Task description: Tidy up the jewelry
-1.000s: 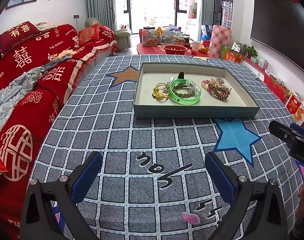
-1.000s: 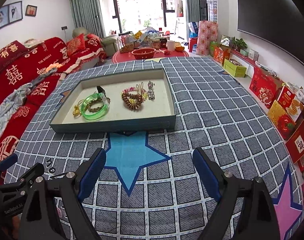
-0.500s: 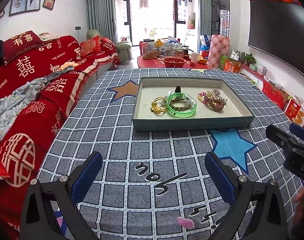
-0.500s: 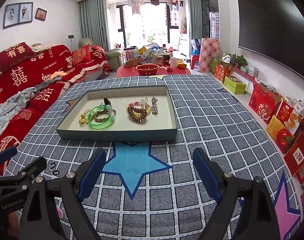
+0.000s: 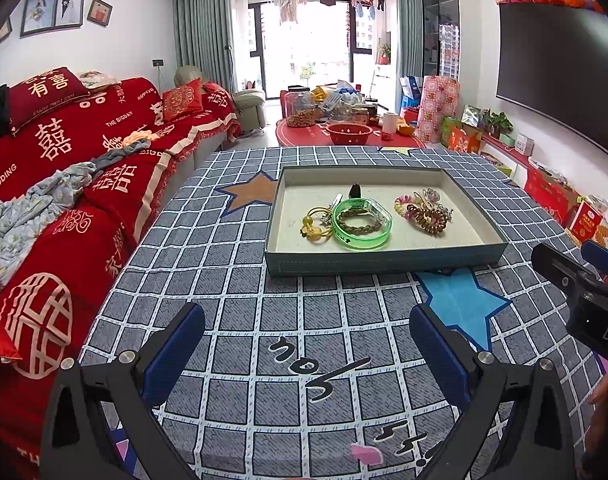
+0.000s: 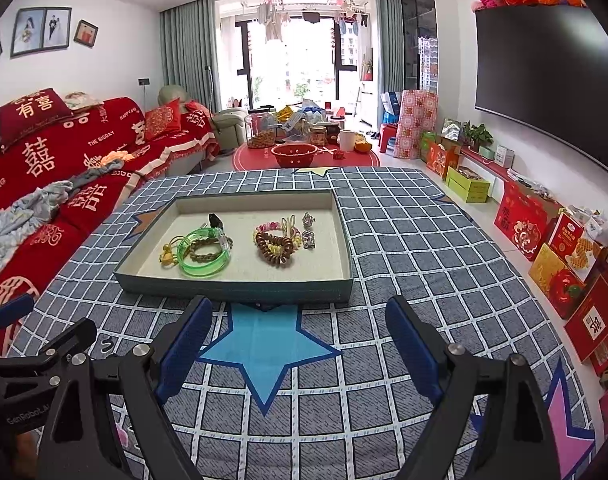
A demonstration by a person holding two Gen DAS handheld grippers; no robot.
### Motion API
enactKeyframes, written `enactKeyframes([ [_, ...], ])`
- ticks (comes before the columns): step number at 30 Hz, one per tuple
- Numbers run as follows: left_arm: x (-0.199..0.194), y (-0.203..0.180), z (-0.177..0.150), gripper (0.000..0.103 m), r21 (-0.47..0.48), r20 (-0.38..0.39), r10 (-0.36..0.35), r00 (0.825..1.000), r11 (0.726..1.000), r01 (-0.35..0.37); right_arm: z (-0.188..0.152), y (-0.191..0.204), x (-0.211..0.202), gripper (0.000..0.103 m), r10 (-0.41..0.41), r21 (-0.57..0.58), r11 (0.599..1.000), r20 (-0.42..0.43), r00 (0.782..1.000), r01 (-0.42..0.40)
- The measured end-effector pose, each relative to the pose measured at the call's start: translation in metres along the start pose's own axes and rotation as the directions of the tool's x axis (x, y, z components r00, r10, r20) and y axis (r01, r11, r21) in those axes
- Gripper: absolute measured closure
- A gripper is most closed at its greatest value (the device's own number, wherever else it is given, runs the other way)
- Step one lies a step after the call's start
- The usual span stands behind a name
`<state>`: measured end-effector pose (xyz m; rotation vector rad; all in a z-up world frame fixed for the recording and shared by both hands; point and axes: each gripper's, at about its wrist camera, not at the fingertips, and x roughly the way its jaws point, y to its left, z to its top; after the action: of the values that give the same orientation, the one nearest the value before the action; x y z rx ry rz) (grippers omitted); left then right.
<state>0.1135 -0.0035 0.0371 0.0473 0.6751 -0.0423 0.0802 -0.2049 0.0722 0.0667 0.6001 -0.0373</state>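
Observation:
A shallow teal box (image 5: 384, 259) (image 6: 232, 286) sits on the grid-patterned rug. Inside lie a green bangle (image 5: 362, 238) (image 6: 200, 264) around a braided bracelet (image 5: 356, 222), yellow hair ties (image 5: 314, 227) (image 6: 166, 254), a small black piece (image 5: 355, 191), a brown coil and bead pile (image 5: 426, 216) (image 6: 275, 244) and silver trinkets (image 6: 309, 232). My left gripper (image 5: 306, 348) is open and empty, well short of the box. My right gripper (image 6: 298, 340) is open and empty, over a blue star just in front of the box.
A red-covered sofa (image 5: 64, 184) runs along the left edge of the rug. Red gift boxes (image 6: 560, 248) line the right wall under a television (image 6: 544, 80). A low red table with jars and a bowl (image 5: 348, 132) stands beyond the rug.
Both grippers have tilted up and drawn slightly back, so more of the room shows. Both stay open. The jewelry in the box has not moved.

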Motion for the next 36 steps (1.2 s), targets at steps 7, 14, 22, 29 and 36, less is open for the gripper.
enactKeyframes([
  [7,0.0001,0.0005,0.0009,0.000,-0.002,-0.001,0.001,1.000,1.000,-0.001,0.0000,0.0004,-0.0001,0.013,0.000,0.001,1.000,-0.001,1.000,0.000],
  [14,-0.0001,0.0003,0.0005,0.000,-0.001,-0.002,0.002,1.000,1.000,-0.002,0.0004,0.0010,-0.0005,0.013,0.001,0.000,1.000,-0.001,1.000,-0.001],
  [22,0.0008,0.0015,-0.0002,0.000,-0.004,-0.006,0.005,1.000,1.000,-0.005,-0.0002,0.0008,-0.0004,0.013,0.000,0.002,1.000,-0.001,1.000,0.000],
  [29,0.0014,0.0030,-0.0013,0.000,-0.004,-0.007,0.006,1.000,1.000,-0.006,0.0005,0.0014,-0.0004,0.013,0.002,0.002,1.000,-0.004,1.000,-0.002],
  [36,0.0014,0.0031,-0.0009,0.000,-0.003,-0.009,0.006,1.000,1.000,-0.006,0.0011,0.0024,0.0001,0.013,0.001,0.003,1.000,-0.005,1.000,-0.001],
])
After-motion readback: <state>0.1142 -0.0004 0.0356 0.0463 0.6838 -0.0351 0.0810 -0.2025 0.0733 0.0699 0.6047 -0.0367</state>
